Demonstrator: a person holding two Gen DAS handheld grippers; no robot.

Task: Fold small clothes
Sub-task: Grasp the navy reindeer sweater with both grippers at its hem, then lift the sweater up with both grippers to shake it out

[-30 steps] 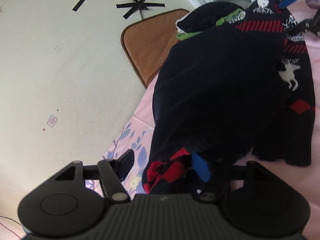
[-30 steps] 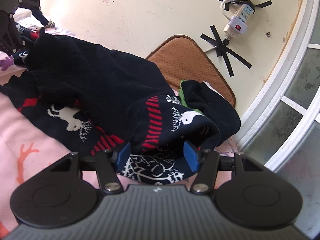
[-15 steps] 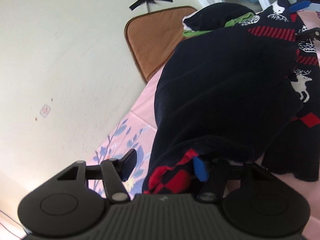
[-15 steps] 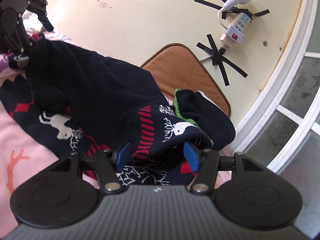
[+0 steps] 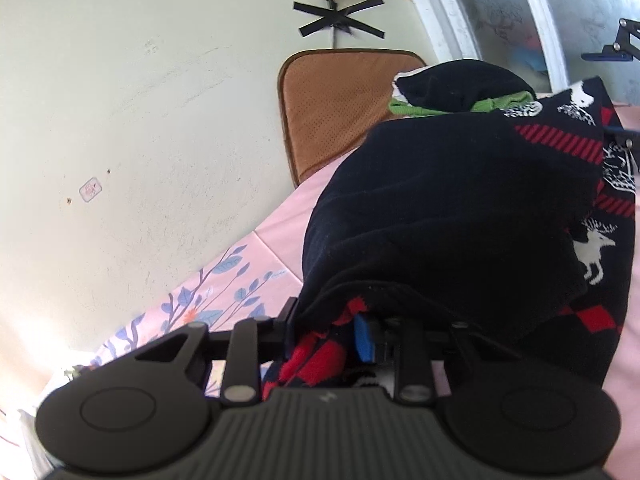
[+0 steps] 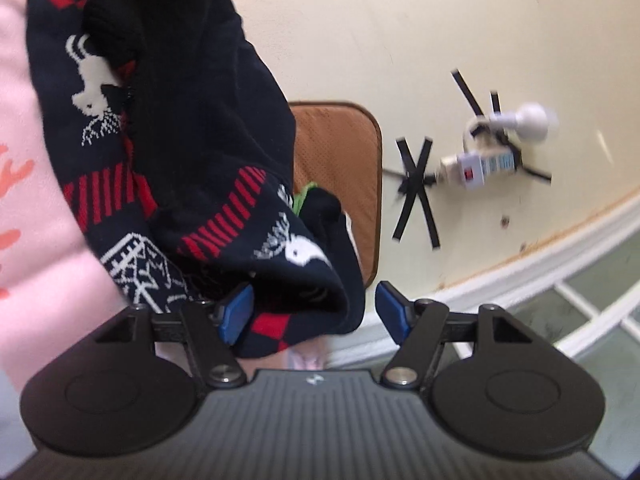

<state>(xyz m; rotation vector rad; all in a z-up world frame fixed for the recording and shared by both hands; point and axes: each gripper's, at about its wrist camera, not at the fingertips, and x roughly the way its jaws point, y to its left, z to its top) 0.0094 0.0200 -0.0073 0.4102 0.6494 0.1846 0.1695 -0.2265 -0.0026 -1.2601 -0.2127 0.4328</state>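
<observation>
Right gripper [image 6: 316, 312] jaws spread — sweater [image 6: 192, 128] between

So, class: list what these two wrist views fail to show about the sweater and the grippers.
- Left wrist view: the sweater drapes over the left gripper, hiding its grip.
- Right wrist view: motion blur smears the power strip; the sweater's top is cut off by the frame edge.
- Green garment: mostly buried under dark cloth.
</observation>
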